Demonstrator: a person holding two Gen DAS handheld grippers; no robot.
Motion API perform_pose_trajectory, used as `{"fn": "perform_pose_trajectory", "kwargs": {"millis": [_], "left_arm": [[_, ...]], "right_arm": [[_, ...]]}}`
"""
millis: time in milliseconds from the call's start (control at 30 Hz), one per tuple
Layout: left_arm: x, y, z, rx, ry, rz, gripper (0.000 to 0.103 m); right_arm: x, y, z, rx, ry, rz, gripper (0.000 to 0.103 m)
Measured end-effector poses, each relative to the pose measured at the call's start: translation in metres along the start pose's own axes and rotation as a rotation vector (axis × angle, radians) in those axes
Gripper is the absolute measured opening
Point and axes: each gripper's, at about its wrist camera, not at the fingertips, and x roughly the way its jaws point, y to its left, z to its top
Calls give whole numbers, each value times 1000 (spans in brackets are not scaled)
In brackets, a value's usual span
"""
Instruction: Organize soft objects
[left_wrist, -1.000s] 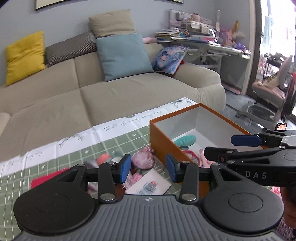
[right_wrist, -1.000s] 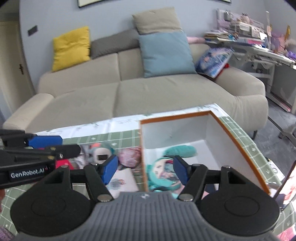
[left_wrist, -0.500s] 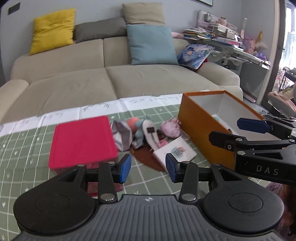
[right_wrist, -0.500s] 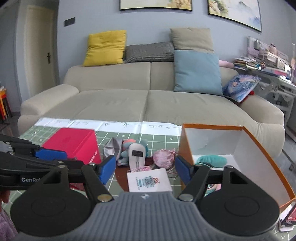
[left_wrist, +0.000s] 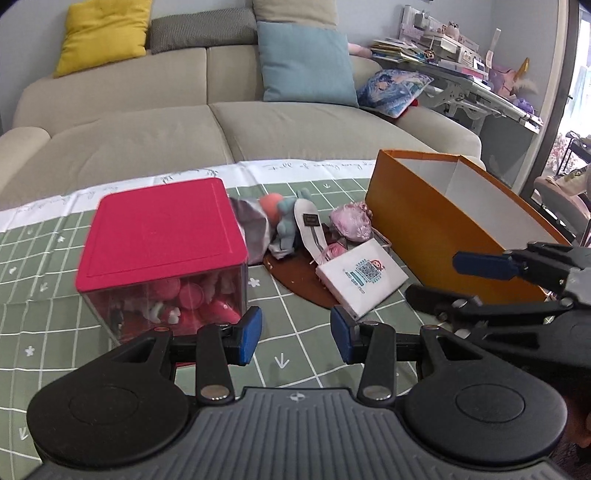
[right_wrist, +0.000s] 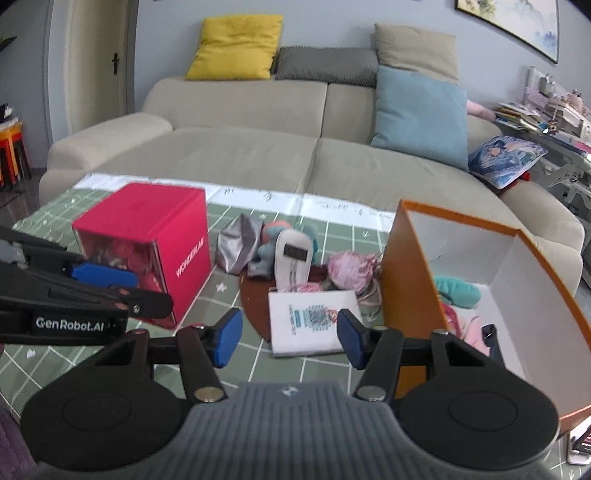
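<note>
Two grippers over green grid tablecloth (left_wrist: 306, 354); soft-toy pile between red-lidded box (left_wrist: 162, 236) and orange box (left_wrist: 443, 236).

Left gripper (left_wrist: 295, 336) part open, holding nothing. Right gripper (right_wrist: 288, 336) closing on nothing, white QR-code packet (right_wrist: 310, 321) beyond its tips. White slipper-shaped piece (right_wrist: 293, 258) lies long axis pointing away toward sofa (right_wrist: 277, 155), on blue plush (right_wrist: 264, 251); pink bundle (right_wrist: 349, 267) beside. Teal plush (right_wrist: 456, 291) inside orange box, partly hidden by its wall.
</note>
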Motion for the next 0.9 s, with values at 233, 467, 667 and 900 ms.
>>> {"fn": "perform_pose_trajectory", "kwargs": {"millis": [233, 467, 667, 900], "left_arm": [[12, -3, 12, 29, 32, -42, 50], [38, -18, 59, 220, 164, -70, 50], [77, -18, 96, 279, 254, -91, 50], [134, -16, 128, 358, 310, -77, 51]], "right_arm": [[39, 2, 1, -30, 79, -30, 55], [73, -6, 8, -3, 148, -46, 56], [100, -20, 18, 56, 193, -62, 64], [132, -28, 37, 56, 219, -94, 64]]}}
